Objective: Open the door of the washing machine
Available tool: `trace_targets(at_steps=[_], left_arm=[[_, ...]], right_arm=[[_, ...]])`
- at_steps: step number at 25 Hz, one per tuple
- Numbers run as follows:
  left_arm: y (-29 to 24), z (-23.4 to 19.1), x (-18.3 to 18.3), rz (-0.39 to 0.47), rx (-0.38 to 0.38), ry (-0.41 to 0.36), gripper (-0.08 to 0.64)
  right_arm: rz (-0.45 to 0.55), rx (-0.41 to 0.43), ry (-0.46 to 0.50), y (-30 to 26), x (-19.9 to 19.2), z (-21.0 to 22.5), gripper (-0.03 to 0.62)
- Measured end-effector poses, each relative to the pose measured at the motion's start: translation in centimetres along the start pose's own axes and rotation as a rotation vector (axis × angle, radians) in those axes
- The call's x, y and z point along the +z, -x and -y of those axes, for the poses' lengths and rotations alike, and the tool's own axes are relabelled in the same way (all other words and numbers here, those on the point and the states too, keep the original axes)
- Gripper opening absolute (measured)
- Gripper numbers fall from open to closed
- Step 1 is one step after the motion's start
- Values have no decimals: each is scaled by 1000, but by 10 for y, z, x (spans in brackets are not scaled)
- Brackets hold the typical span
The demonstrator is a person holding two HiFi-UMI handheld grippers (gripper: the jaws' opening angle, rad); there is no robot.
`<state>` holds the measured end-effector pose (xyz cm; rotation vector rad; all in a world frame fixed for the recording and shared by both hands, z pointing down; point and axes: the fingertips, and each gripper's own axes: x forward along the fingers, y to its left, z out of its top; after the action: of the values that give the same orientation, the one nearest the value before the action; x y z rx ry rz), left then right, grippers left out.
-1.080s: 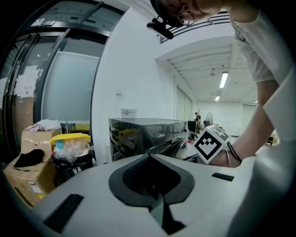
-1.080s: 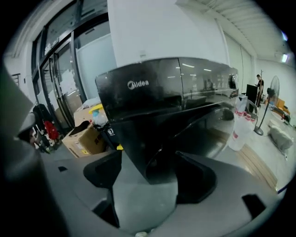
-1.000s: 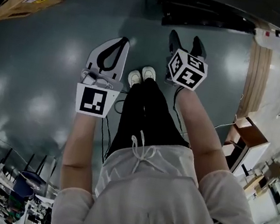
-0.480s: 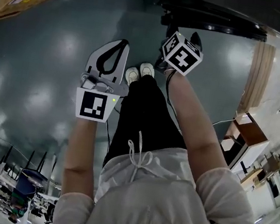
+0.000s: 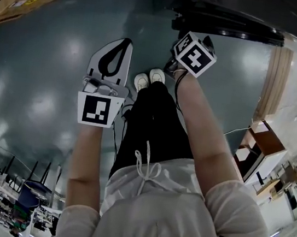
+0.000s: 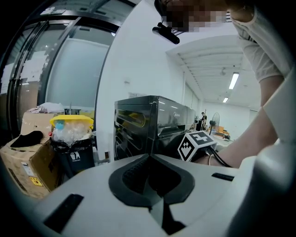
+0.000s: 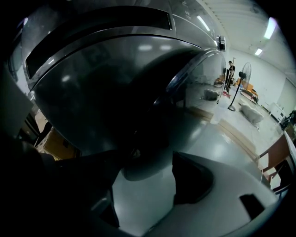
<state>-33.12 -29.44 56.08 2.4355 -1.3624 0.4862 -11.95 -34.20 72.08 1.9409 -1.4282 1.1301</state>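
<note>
Facing the door point(image 7: 115, 83) up close, right tongs point(image 7: 143, 171) gape.

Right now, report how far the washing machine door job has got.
Done: the right gripper is close to the round dark glass door of the black washing machine. In hand: its jaws stand apart at the door's lower edge, gripping nothing yet. Left: close on the door and pull; I see no gap, so it looks shut. The left gripper hangs back, shut.

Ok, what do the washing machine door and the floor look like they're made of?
Washing machine door: likely dark glossy plastic or glass, since ceiling lights mirror in its curved face. Floor: smooth grey-green coating, perhaps painted concrete, showing soft sheen patches.
</note>
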Motion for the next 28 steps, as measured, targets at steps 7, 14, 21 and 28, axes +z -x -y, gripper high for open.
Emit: trace_targets(at_steps=[7, 14, 21, 28], left_arm=[[9, 11, -6, -6, -27, 18, 21], [19, 22, -15, -19, -59, -3, 21], [22, 61, -29, -42, -126, -8, 21], [16, 116, -46, -62, -204, -25, 21]], right_arm=[[-14, -2, -25, 8, -10, 0, 284], [-35, -3, -57, 27, -30, 12, 233], [-80, 25, -27, 45, -52, 43, 212], [-98, 46, 17, 65, -84, 85, 189]])
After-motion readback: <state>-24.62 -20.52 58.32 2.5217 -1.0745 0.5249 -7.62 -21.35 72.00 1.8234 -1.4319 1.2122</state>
